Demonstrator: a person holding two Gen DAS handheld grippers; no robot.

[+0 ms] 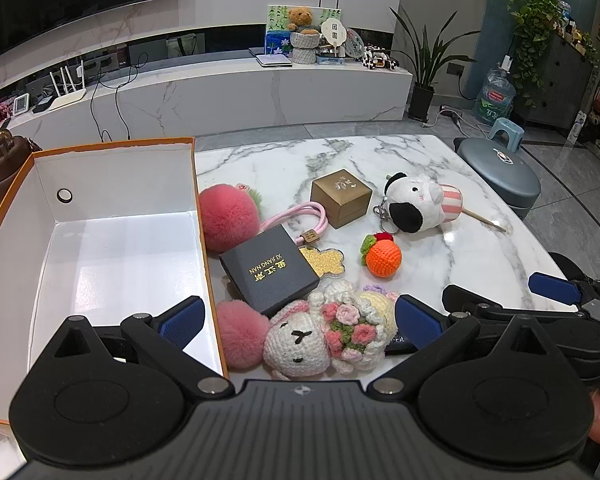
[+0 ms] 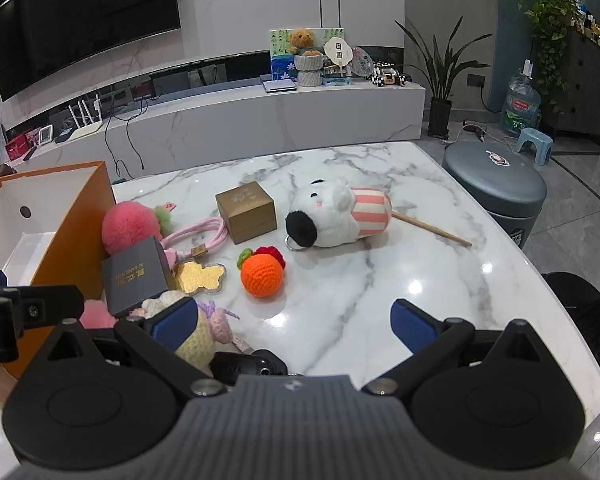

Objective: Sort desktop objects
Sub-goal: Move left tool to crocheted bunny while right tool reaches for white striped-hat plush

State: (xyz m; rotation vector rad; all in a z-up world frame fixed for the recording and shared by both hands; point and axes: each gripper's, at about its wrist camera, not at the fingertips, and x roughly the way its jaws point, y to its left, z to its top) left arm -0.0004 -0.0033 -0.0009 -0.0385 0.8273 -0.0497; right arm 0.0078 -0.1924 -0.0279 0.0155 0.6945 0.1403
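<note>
Left wrist view: both the left hand-held gripper [image 1: 298,318] and right hand-held gripper [image 2: 292,322] are held tilted downward over the surface [image 1: 440,264], jaws wide, gripping nothing.

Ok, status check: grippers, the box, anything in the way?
Left gripper open, empty, above crochet doll. Right gripper open, empty. Orange box holds nothing, toys all on table. No obstruction.
</note>
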